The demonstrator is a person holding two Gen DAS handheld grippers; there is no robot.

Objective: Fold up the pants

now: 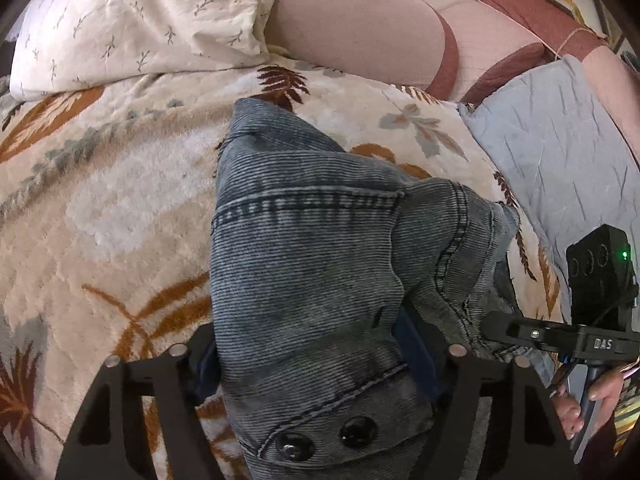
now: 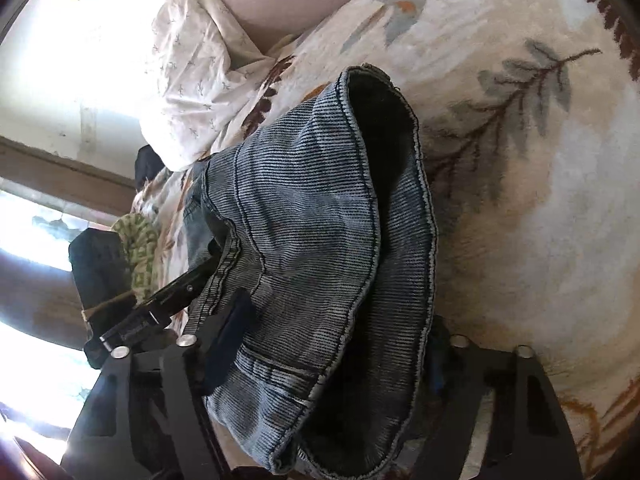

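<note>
On the leaf-patterned blanket point(image 1: 120, 208), we clamp the jeans point(image 1: 304, 248) waistband in our left gripper point(image 1: 316, 354), our right gripper point(image 2: 332, 344) pinching their bunched denim.

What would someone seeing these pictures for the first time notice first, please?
The faded blue jeans fill the middle of both views, bunched on a cream leaf-patterned blanket. The left tool grips their buttoned waistband, while the right tool clamps a thick fold of denim. A white pillow lies at the far edge of the blanket.
</note>
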